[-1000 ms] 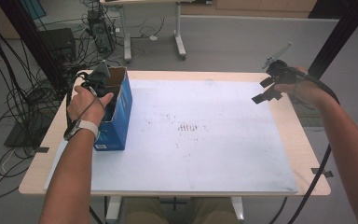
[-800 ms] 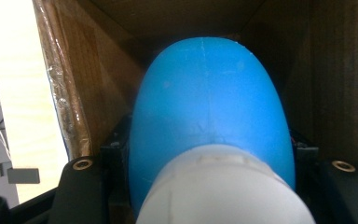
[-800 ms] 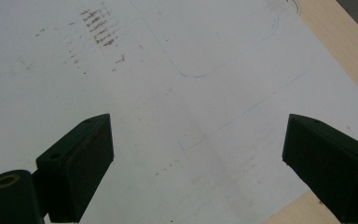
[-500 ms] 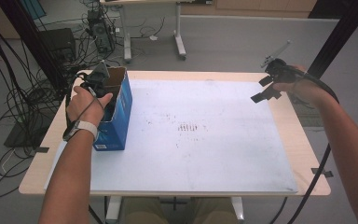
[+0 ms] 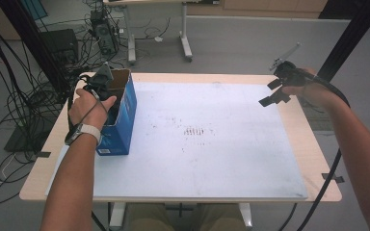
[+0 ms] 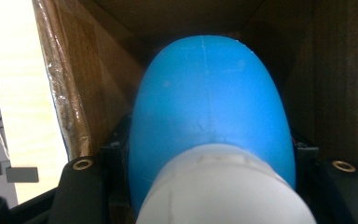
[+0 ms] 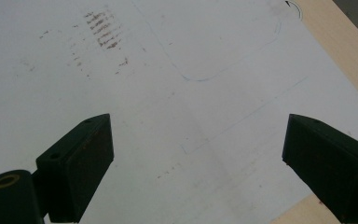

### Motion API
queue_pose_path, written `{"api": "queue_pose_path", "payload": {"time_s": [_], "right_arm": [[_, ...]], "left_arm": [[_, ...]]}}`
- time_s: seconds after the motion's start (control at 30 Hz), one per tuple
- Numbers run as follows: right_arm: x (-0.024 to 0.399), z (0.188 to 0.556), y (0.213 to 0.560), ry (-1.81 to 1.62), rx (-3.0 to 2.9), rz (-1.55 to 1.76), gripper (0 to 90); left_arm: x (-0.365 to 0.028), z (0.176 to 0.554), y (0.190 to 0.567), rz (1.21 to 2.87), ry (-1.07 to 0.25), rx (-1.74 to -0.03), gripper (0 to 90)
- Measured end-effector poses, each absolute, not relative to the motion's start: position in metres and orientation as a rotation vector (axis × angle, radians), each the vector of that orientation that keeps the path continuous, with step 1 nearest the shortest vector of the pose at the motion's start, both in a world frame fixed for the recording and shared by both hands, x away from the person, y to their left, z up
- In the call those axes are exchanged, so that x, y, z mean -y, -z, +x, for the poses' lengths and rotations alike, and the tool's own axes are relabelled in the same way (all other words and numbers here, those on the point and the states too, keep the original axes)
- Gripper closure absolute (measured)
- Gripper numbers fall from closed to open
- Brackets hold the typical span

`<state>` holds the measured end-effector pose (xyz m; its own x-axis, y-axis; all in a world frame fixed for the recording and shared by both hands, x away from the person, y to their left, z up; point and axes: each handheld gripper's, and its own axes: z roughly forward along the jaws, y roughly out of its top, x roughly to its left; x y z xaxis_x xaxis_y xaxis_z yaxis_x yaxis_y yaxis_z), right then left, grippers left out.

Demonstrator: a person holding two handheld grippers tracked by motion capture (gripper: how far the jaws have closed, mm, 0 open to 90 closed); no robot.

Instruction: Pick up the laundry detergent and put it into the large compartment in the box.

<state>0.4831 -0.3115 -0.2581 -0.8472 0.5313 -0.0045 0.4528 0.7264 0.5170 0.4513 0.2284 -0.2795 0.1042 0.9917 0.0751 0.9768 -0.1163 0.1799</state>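
left tool [image 5: 110, 102]: down inside the open blue cardboard box [image 5: 123, 126], clamped on a blue-and-white bottle [image 6: 209, 121] | box: far-left corner of the desk [image 5: 212, 187] | right tool [image 5: 275, 91]: jaws spread wide, holding nothing, hovering over the far-right edge | change: none, both hands same as a second ago, guessing bottle's about to get lifted out

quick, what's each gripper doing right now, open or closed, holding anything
Left gripper: closed on a blue and white object inside the blue box.
Right gripper: open, holding nothing, above the white mat.
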Motion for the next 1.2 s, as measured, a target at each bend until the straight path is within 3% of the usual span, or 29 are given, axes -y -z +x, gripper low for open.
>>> {"api": "queue_pose_path", "payload": {"time_s": [1.2], "right_arm": [[0.3142,0.4819,0.2564,-0.778,-2.77,0.803,8.4]], "left_arm": [[-0.2304,0.4506,0.2799,2.261,-0.267,-2.026,37.8]]}}
